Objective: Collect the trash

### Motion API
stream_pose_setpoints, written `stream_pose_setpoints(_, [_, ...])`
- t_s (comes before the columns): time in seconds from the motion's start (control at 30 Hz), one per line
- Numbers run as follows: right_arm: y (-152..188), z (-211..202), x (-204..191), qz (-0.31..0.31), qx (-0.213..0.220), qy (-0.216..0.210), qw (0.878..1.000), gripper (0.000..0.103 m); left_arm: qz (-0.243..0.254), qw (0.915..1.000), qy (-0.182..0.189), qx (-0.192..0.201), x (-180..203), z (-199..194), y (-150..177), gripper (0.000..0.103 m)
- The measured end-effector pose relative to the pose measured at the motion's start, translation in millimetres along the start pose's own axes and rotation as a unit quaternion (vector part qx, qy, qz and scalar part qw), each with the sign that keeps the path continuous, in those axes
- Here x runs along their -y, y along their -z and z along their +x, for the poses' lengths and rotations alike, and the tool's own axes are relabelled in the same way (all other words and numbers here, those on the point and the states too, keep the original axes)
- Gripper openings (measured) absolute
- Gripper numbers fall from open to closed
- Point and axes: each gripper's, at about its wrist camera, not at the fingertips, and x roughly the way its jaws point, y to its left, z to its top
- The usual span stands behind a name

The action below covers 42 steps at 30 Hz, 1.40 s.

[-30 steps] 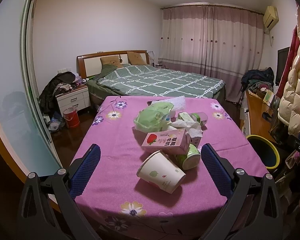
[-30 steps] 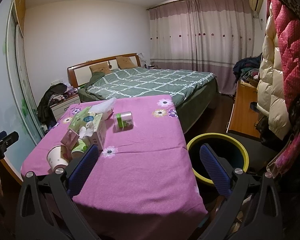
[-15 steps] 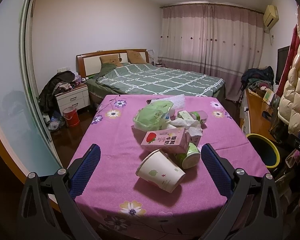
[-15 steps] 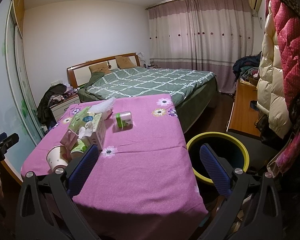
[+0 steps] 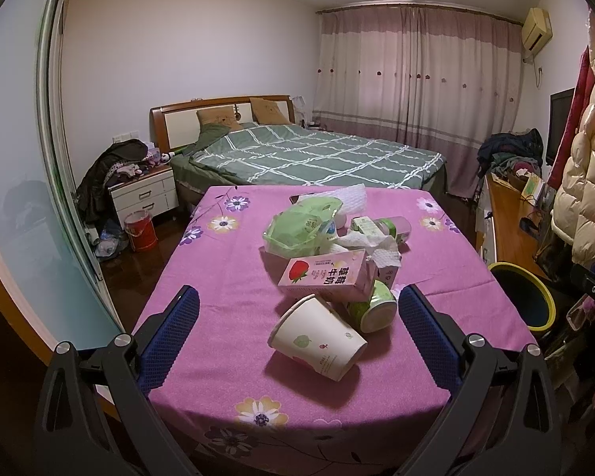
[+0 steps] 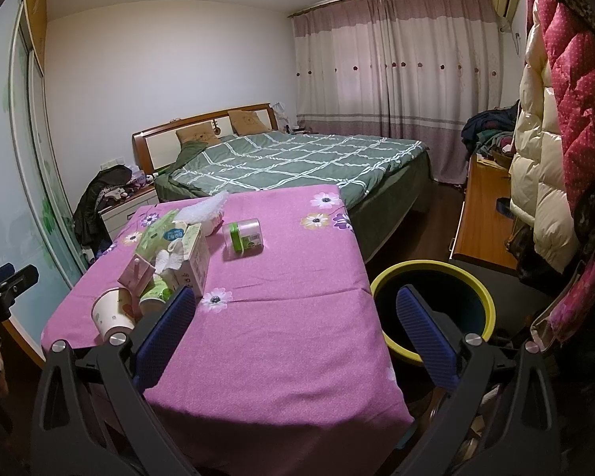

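A pile of trash lies on the pink flowered tablecloth [image 5: 218, 277]: a tipped white paper cup [image 5: 317, 337], a pink strawberry milk carton [image 5: 325, 273], a green can on its side [image 5: 373, 309], crumpled tissue [image 5: 373, 244] and a green plastic bag [image 5: 301, 226]. My left gripper [image 5: 297, 337] is open, its fingers either side of the paper cup, near the table's front edge. My right gripper [image 6: 293, 337] is open and empty above the table's right front corner. A yellow-rimmed bin [image 6: 432, 309] stands on the floor right of the table. The pile [image 6: 170, 261] lies left in the right wrist view.
A green jar [image 6: 244, 238] lies on its side mid-table. A bed [image 5: 317, 154] stands behind the table, a nightstand [image 5: 142, 194] and red bucket [image 5: 141, 230] to the left. A wooden desk [image 6: 484, 218] and hanging coats [image 6: 567, 119] fill the right side.
Both grippers have shifted only slightly; the left view has tilted down a little toward the paper cup. Nothing was grasped or moved.
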Motion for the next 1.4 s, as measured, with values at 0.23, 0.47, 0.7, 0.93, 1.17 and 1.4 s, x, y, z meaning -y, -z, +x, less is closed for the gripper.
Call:
stream_pose_setpoints(0.23, [0.0, 0.1, 0.0, 0.000, 0.000, 0.000, 1.000, 0.097, 0.000, 1.0000, 0.000, 0.000, 0.3, 0.6, 0.7, 0.099])
stream_pose_setpoints(0.47, [0.8, 1.0, -0.8, 0.002, -0.001, 0.000, 1.000, 0.097, 0.000, 1.0000, -0.001, 0.000, -0.1, 0.3, 0.1, 0.099])
stream_pose_setpoints(0.7, [0.5, 0.9, 0.1, 0.002, -0.001, 0.001, 1.000, 0.097, 0.001, 1.0000, 0.000, 0.000, 0.0, 0.3, -0.3, 0.099])
stream_pose_setpoints(0.93, [1.4, 3.0, 1.3, 0.005, -0.004, 0.002, 1.000, 0.097, 0.003, 1.0000, 0.000, -0.003, 2.5, 4.6, 0.9, 0.099])
stream_pose_setpoints(1.17, [-0.6, 17.6, 4.1, 0.010, -0.017, 0.005, 1.000, 0.097, 0.008, 0.9999, 0.000, -0.012, 6.0, 21.4, -3.6, 0.099])
stream_pose_setpoints(1.4, [-8.4, 47.9, -5.6, -0.002, -0.030, 0.000, 1.000, 0.097, -0.001, 0.9996, -0.011, -0.026, -2.5, 52.0, -11.8, 0.099])
